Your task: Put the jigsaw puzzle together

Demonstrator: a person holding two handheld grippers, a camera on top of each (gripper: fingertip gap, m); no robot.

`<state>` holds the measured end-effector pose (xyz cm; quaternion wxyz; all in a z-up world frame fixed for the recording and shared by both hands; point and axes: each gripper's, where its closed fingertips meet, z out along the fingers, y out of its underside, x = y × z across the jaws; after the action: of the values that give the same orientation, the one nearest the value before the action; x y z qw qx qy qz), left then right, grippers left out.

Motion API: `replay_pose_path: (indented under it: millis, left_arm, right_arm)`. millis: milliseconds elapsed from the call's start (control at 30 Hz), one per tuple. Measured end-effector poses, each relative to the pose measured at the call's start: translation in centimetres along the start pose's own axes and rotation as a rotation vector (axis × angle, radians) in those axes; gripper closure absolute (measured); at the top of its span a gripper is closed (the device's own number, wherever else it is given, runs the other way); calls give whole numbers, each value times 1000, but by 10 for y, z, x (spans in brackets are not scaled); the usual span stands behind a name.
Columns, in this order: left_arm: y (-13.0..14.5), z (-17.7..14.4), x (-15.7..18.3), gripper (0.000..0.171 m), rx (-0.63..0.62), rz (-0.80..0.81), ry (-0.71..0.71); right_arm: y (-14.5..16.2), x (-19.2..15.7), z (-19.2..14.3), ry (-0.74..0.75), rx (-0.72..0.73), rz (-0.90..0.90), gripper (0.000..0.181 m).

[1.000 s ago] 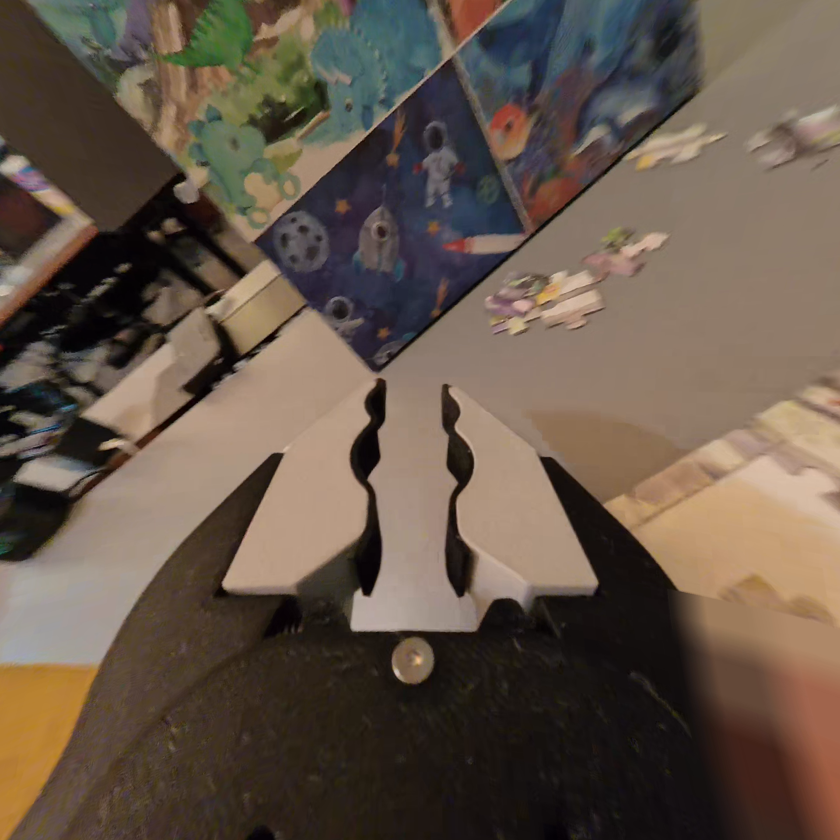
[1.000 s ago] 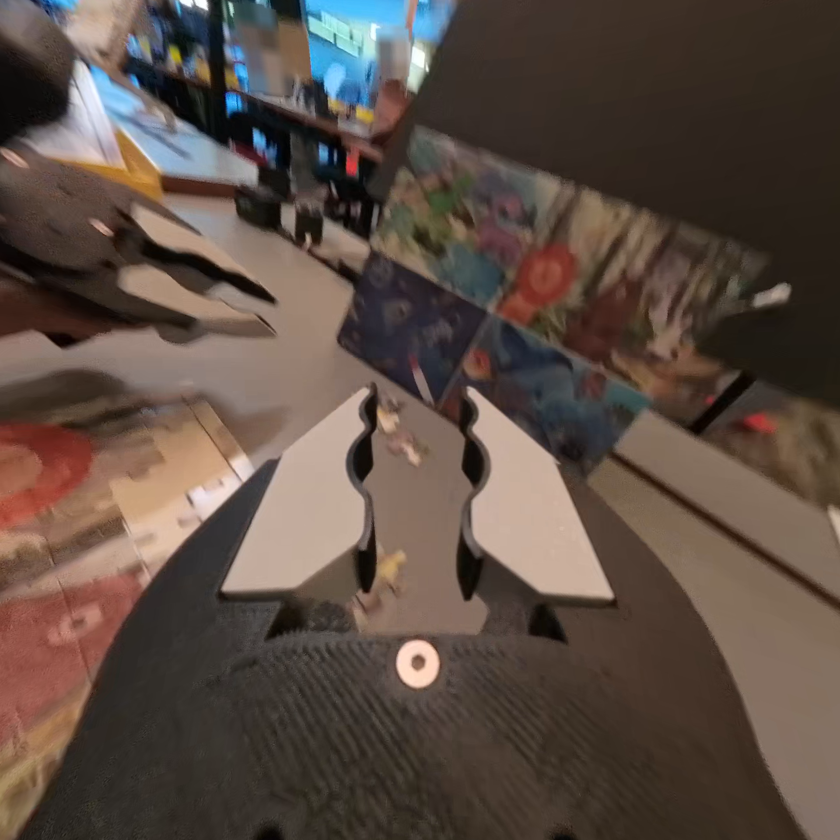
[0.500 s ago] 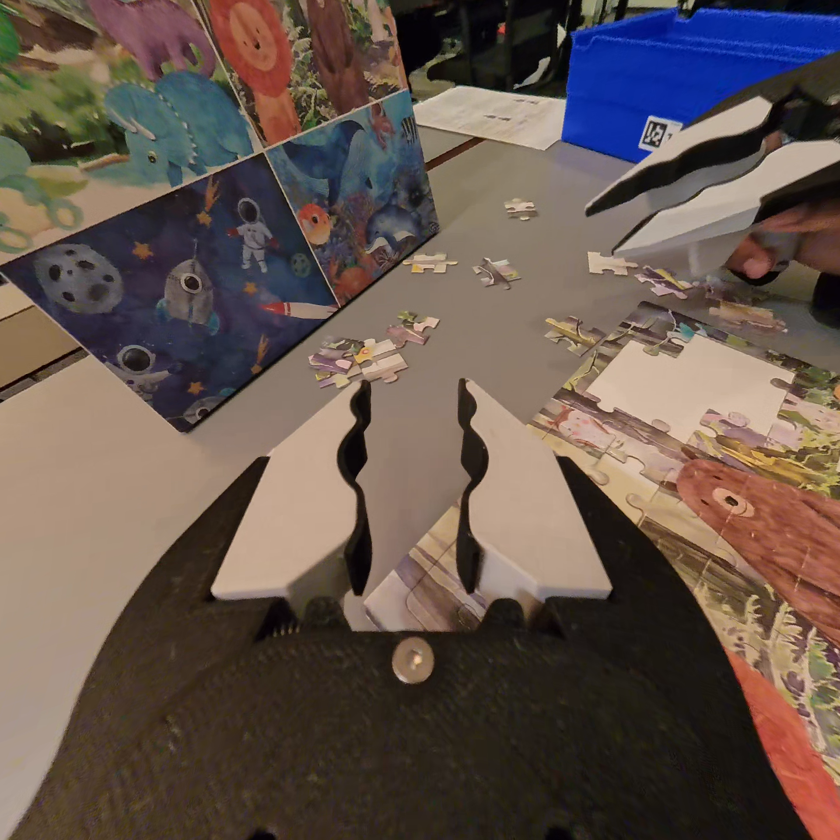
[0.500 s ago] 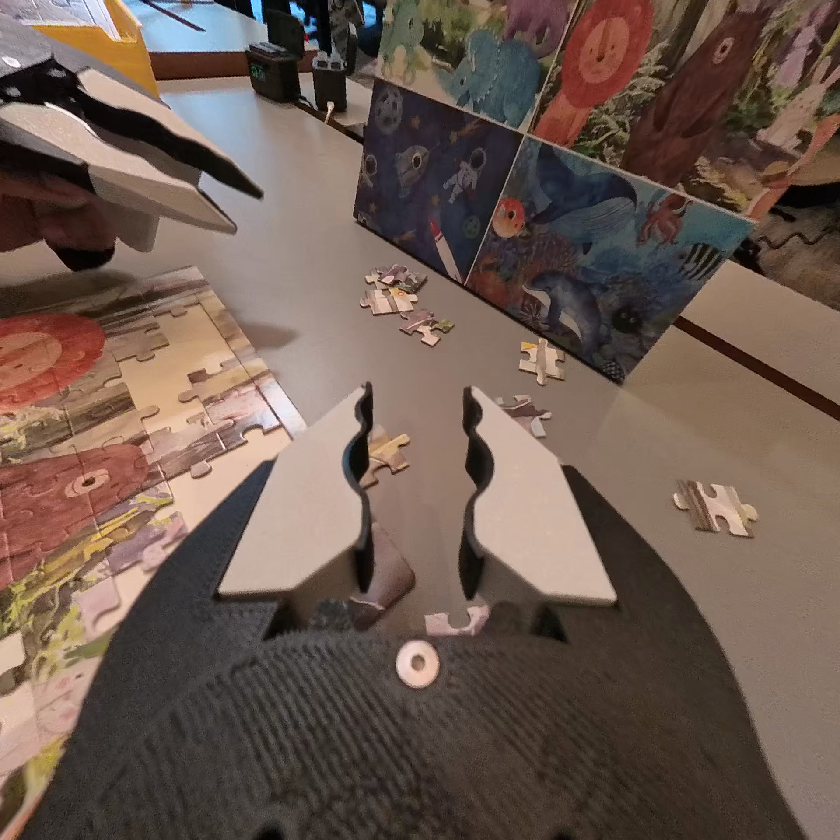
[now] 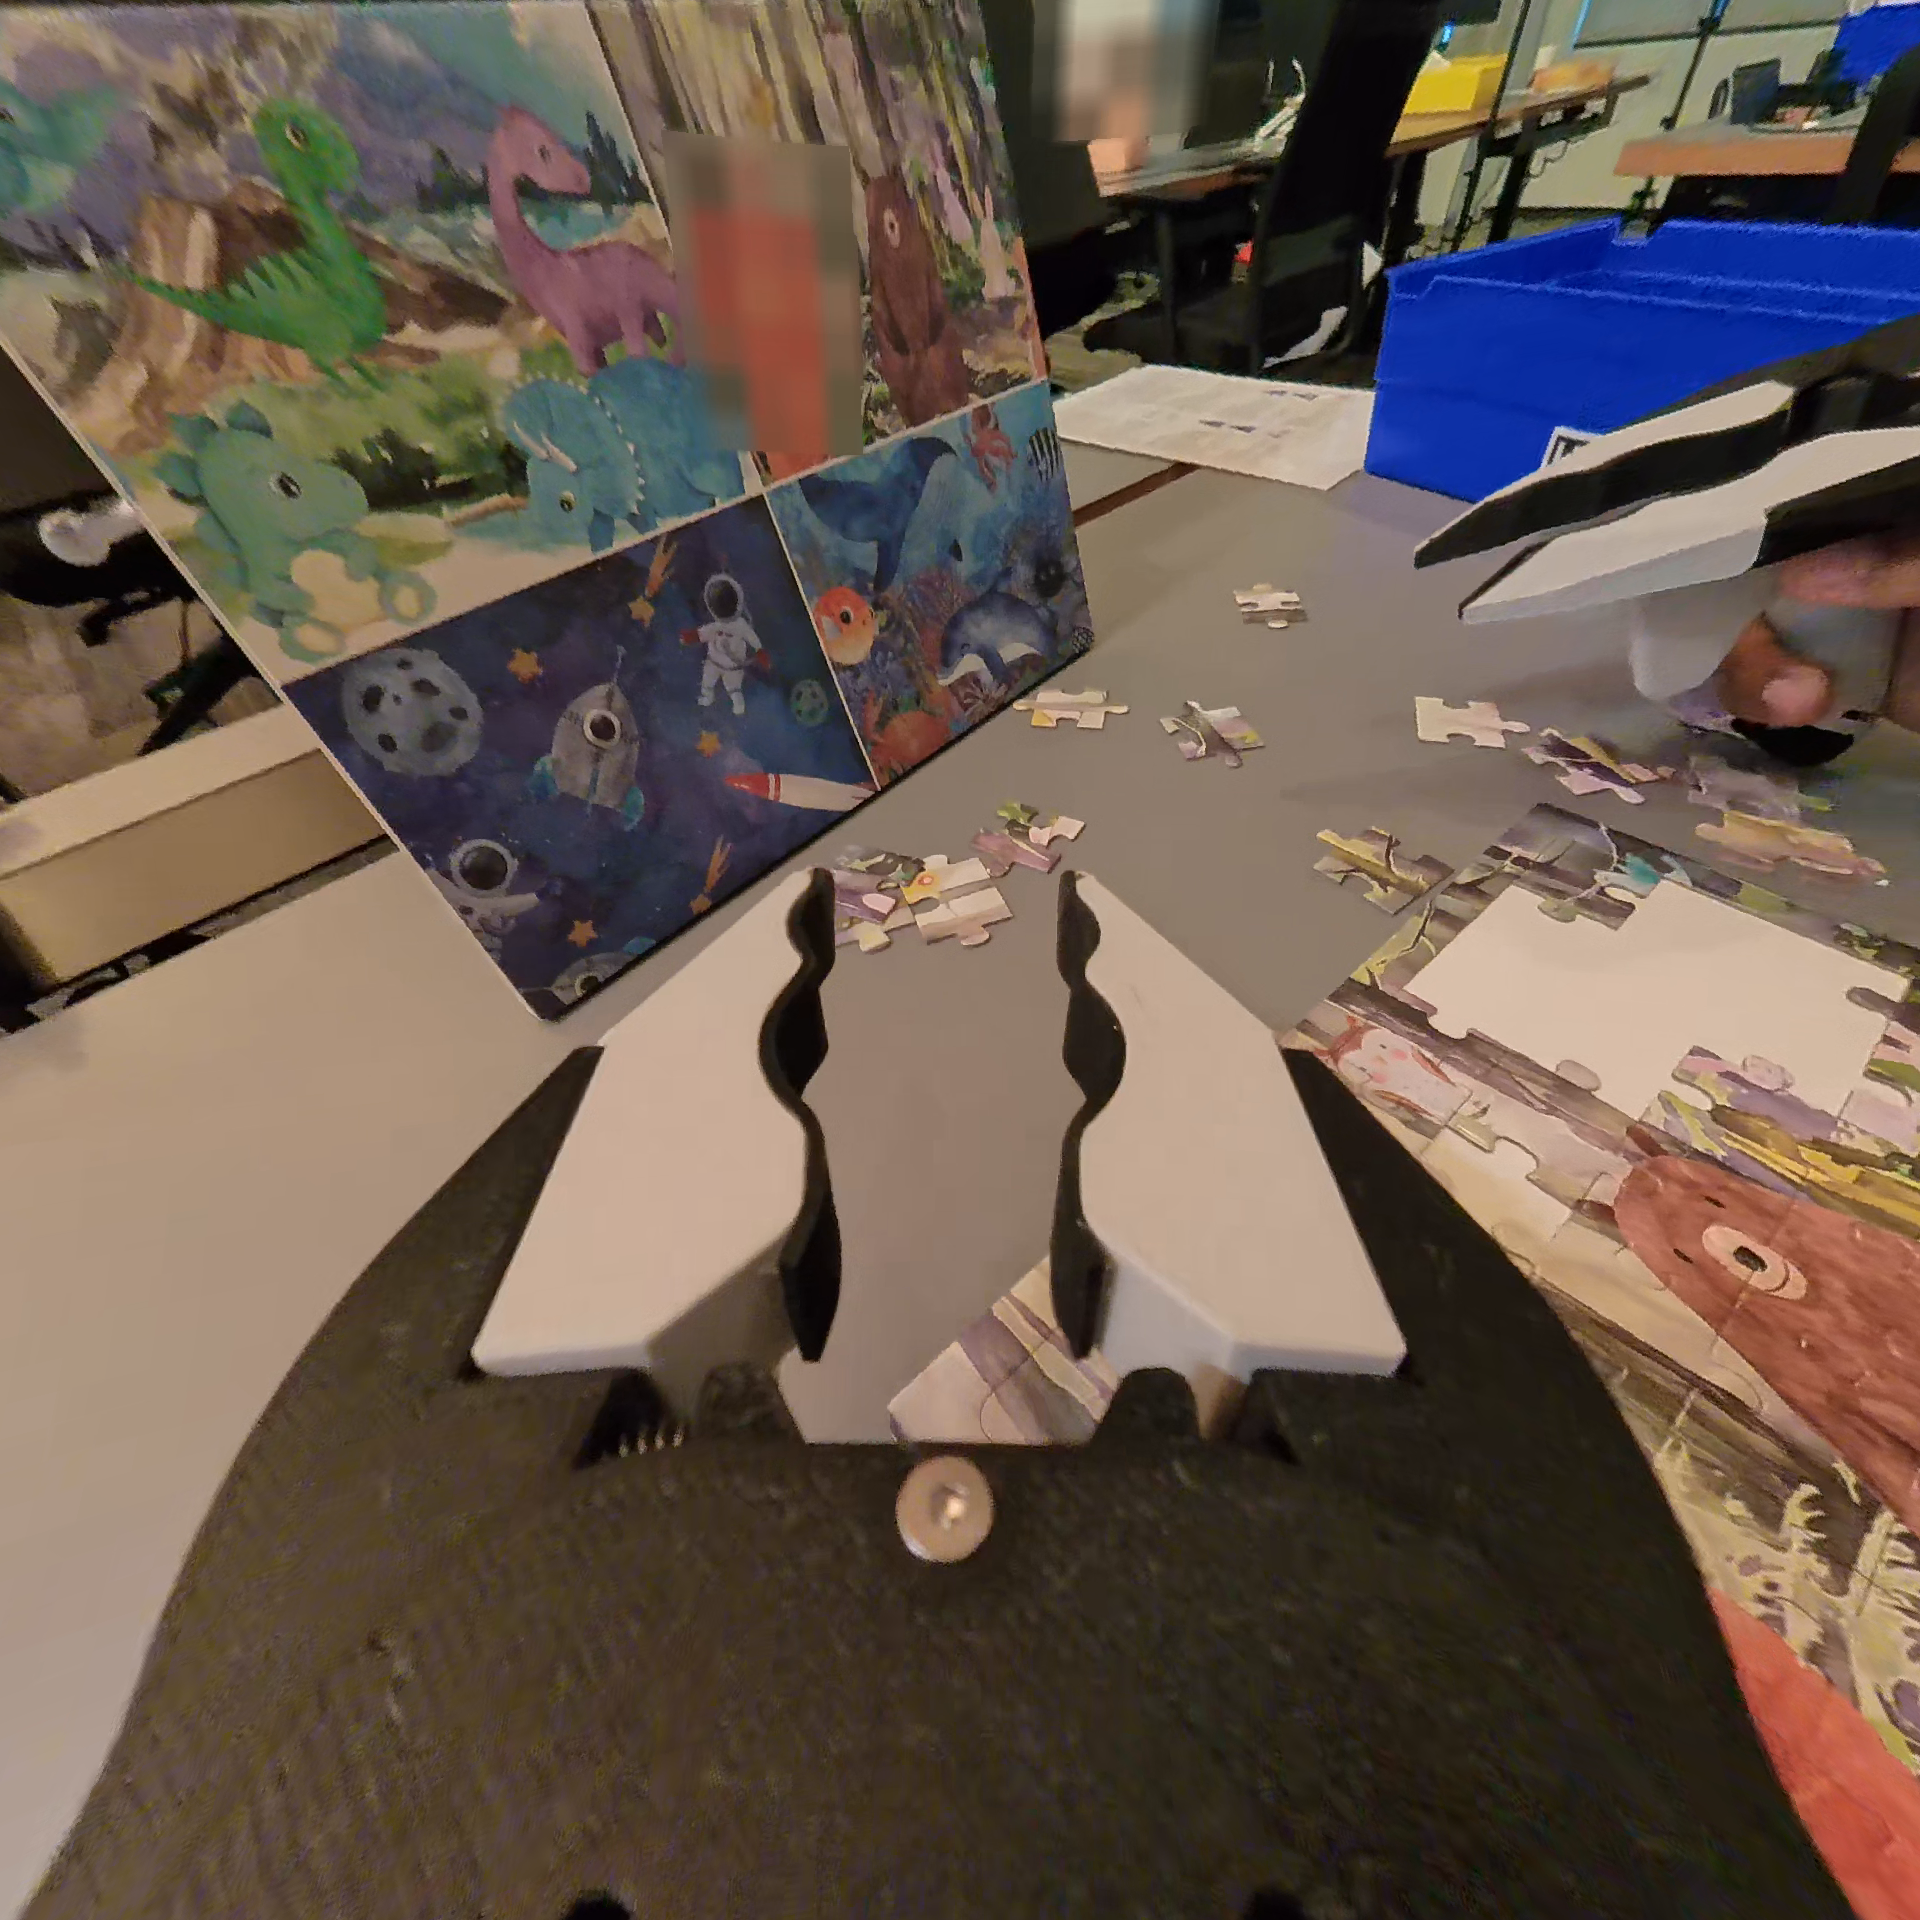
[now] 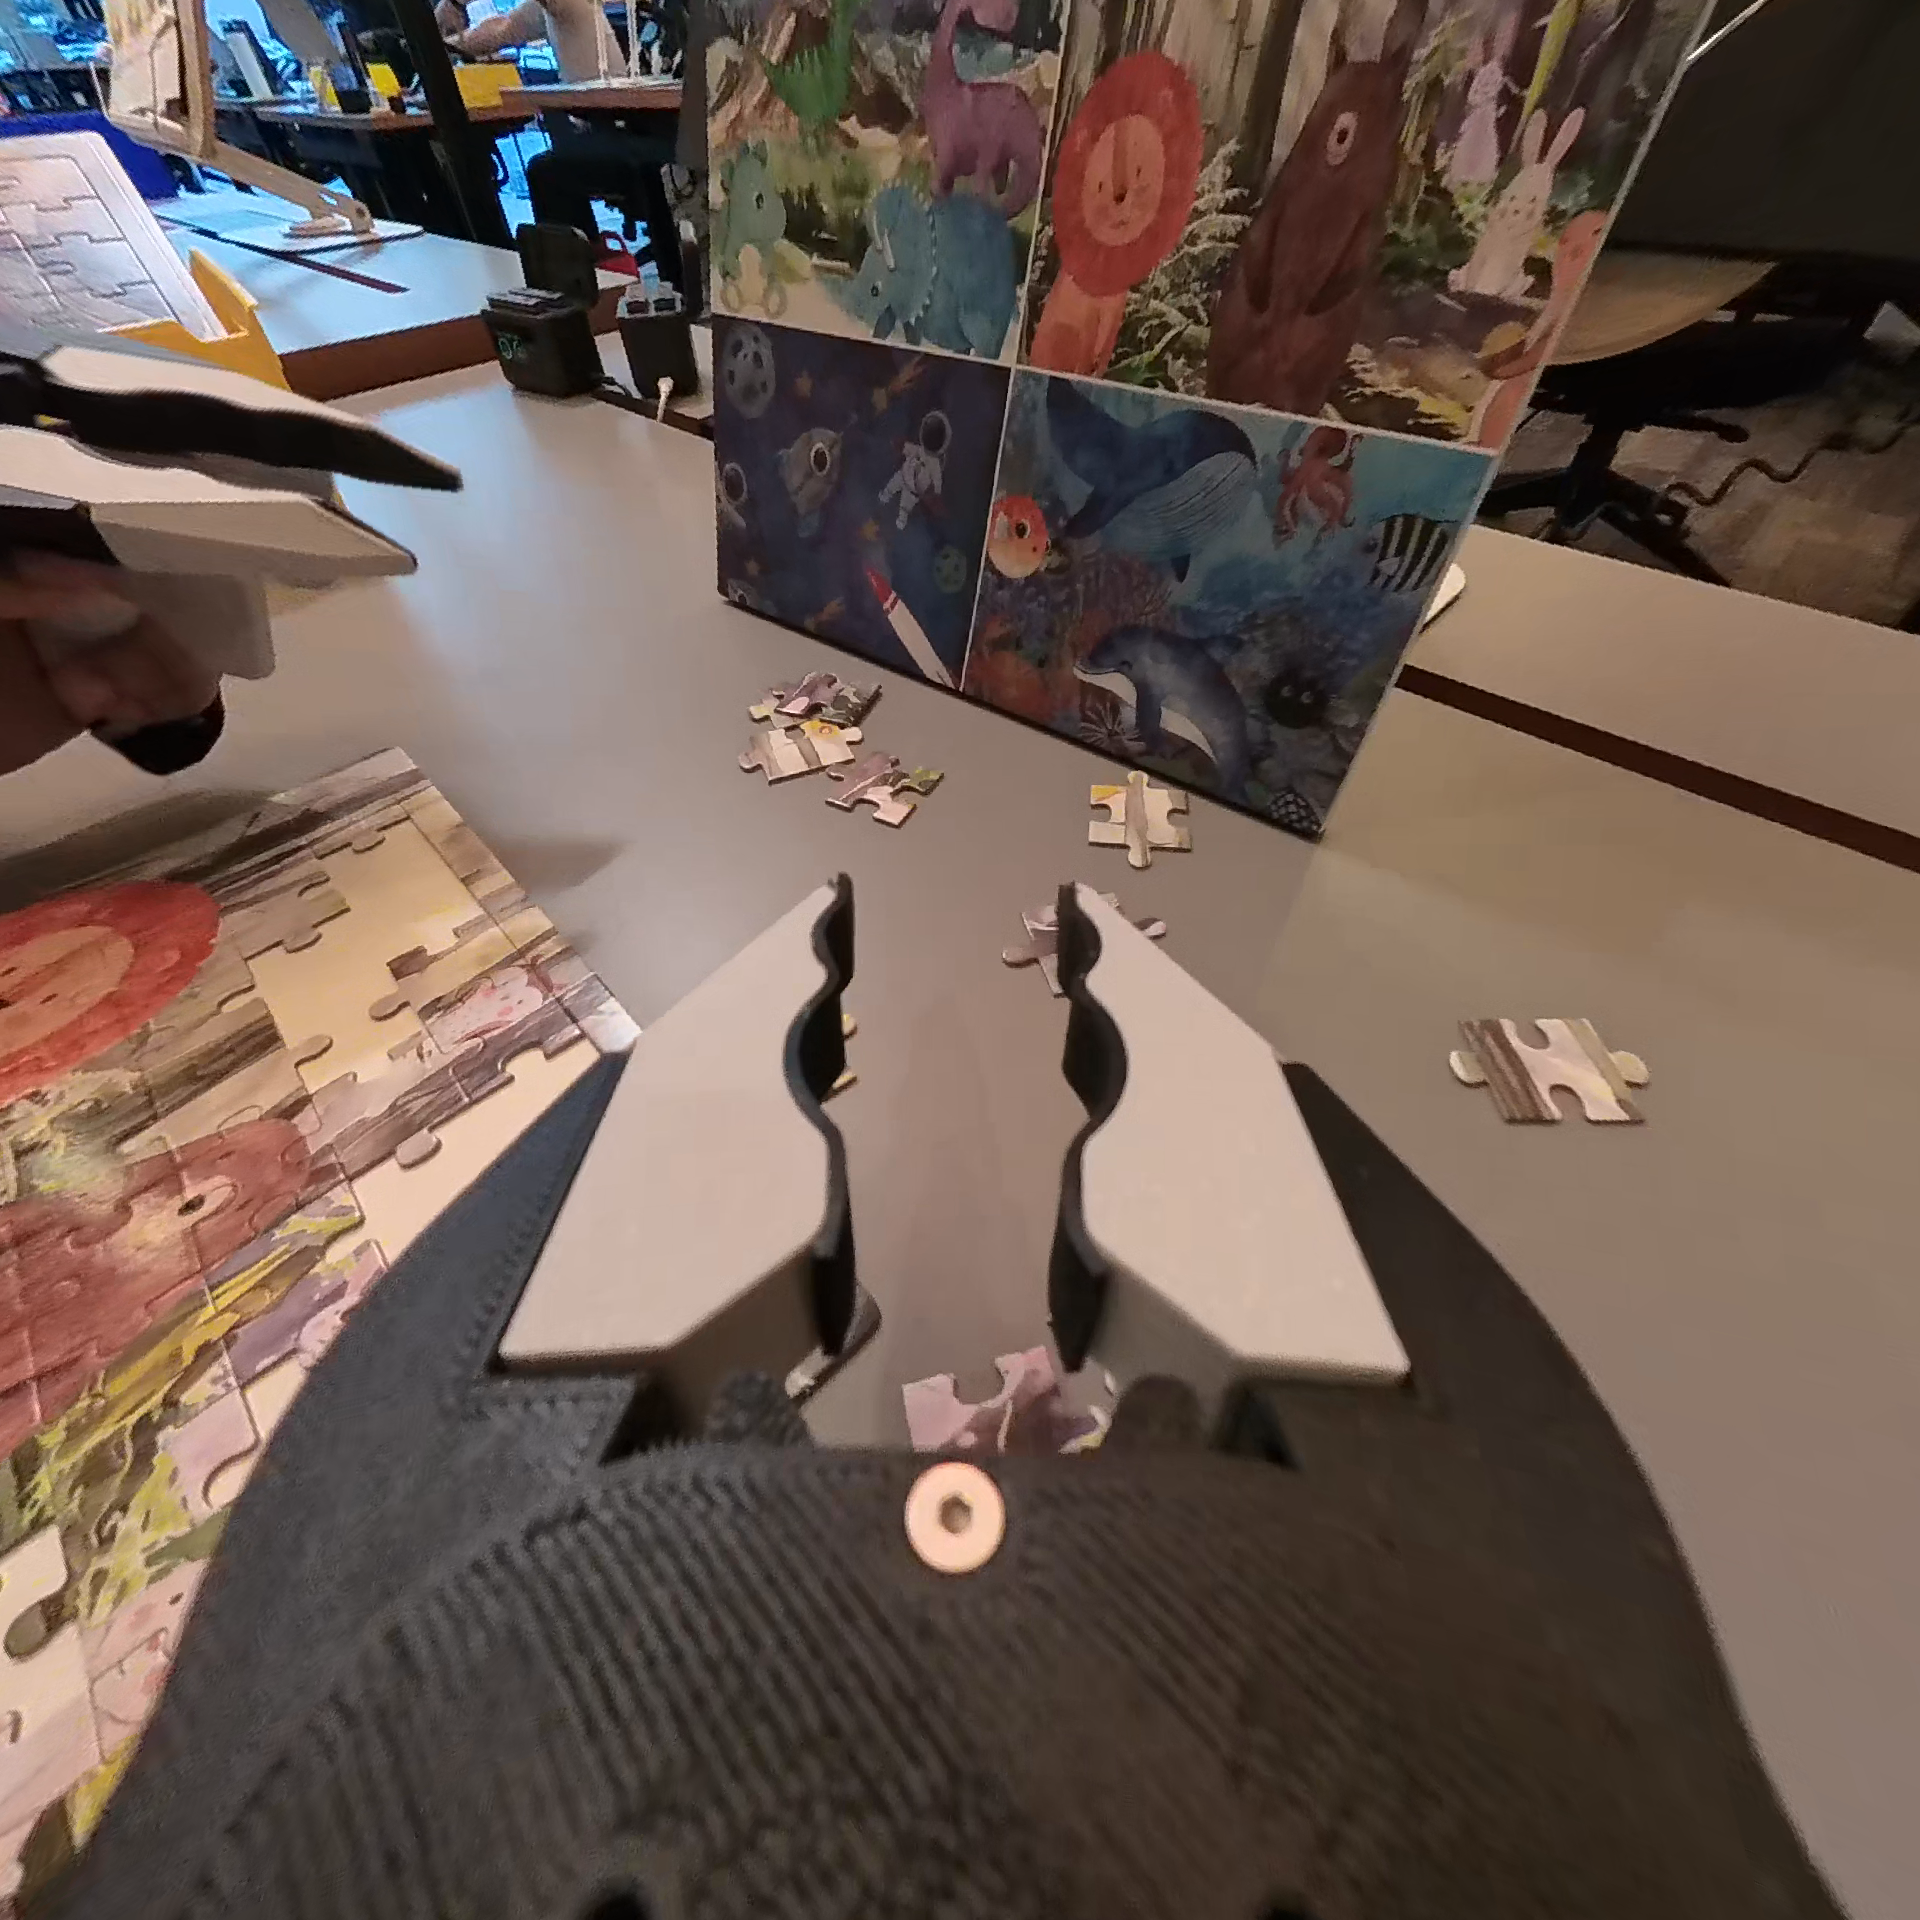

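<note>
The partly built jigsaw puzzle [image 5: 1621, 1174] lies flat on the grey desk [image 5: 260, 1195], a bare white gap among its joined pieces. Loose puzzle pieces [image 6: 821, 743] are scattered near the upright picture board [image 6: 1122, 499] that stands behind them. The left hand-held gripper [image 5: 940, 894] and the right hand-held gripper [image 6: 951, 899] both hover with jaws apart, holding nothing. A blue bin [image 5: 1621, 332] sits at the desk's far edge; office desks and chairs fill the dim room beyond.

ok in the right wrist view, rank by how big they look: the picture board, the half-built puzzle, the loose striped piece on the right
1. Picture board, largest as seen.
2. Half-built puzzle, though cut off by the frame and the gripper, so the top two are unsure.
3. Striped piece, clearly smallest.
</note>
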<state>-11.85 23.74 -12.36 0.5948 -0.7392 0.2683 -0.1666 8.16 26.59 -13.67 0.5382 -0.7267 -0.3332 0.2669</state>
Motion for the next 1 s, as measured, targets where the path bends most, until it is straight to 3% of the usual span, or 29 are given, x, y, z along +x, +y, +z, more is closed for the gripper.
replay_pose_path:
  millis: [1000]
  left_arm:
    - [-3,-2,-3,134,46,-43,16]
  right_arm:
    - [10,-15,8,-40,-80,-8,143]
